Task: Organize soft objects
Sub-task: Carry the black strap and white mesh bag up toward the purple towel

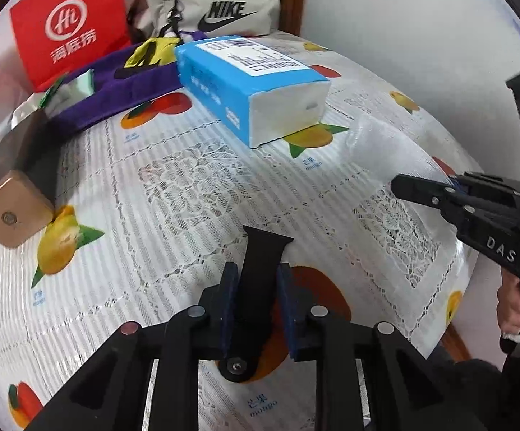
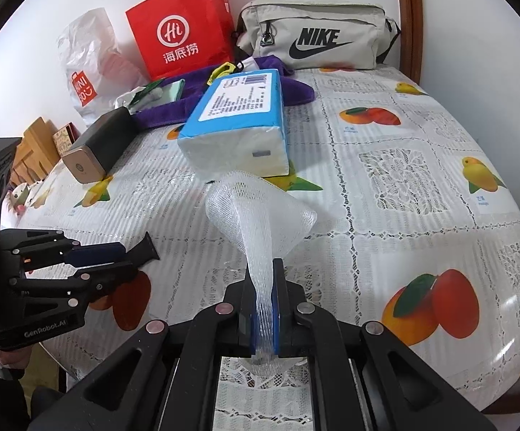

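My left gripper (image 1: 256,276) is shut on a black watch strap (image 1: 263,251) and holds it above the table; it also shows in the right wrist view (image 2: 130,255). My right gripper (image 2: 263,294) is shut on a white foam net sleeve (image 2: 260,212), whose wide end flares out over the table; the sleeve also shows in the left wrist view (image 1: 385,143). A blue pack of tissues (image 2: 238,122) lies at the middle of the table, beyond both grippers. A purple cloth (image 2: 188,104) lies behind the pack.
A gold and black box (image 1: 15,186) lies at the left. A red paper bag (image 2: 184,25), a grey Nike bag (image 2: 317,36) and a white plastic bag (image 2: 87,68) stand at the back by the wall. The table (image 2: 421,179) has a fruit-print cover.
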`<state>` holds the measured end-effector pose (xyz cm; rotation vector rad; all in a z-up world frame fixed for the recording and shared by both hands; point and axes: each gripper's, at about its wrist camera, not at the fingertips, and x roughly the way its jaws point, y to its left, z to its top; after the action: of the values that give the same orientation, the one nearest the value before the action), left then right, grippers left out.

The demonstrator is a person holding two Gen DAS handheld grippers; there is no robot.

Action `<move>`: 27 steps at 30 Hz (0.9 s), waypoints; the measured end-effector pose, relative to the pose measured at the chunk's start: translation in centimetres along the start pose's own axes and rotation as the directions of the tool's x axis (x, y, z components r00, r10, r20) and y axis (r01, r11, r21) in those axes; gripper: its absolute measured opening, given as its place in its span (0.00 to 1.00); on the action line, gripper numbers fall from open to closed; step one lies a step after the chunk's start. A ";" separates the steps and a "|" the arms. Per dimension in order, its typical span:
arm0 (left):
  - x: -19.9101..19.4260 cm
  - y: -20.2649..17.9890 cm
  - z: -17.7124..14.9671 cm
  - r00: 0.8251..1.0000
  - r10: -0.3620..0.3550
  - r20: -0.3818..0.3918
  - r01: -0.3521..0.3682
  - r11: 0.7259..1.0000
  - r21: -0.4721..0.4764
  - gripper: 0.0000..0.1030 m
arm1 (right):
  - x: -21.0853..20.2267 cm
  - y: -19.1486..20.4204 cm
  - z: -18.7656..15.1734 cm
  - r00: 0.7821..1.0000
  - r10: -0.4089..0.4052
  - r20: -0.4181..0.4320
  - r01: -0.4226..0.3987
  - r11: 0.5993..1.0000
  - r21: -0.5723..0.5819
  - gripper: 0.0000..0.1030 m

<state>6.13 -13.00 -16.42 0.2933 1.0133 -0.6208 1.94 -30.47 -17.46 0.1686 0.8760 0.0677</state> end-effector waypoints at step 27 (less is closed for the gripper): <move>-4.4 5.1 -0.1 0.998 -0.013 0.065 0.023 0.986 -0.165 0.11 | -1.4 2.7 2.9 1.000 0.021 0.018 -0.019 0.996 -0.087 0.04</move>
<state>7.53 -7.38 -12.93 0.1174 1.0002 -0.5550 3.32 -28.35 -14.15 0.0962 0.8515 0.1224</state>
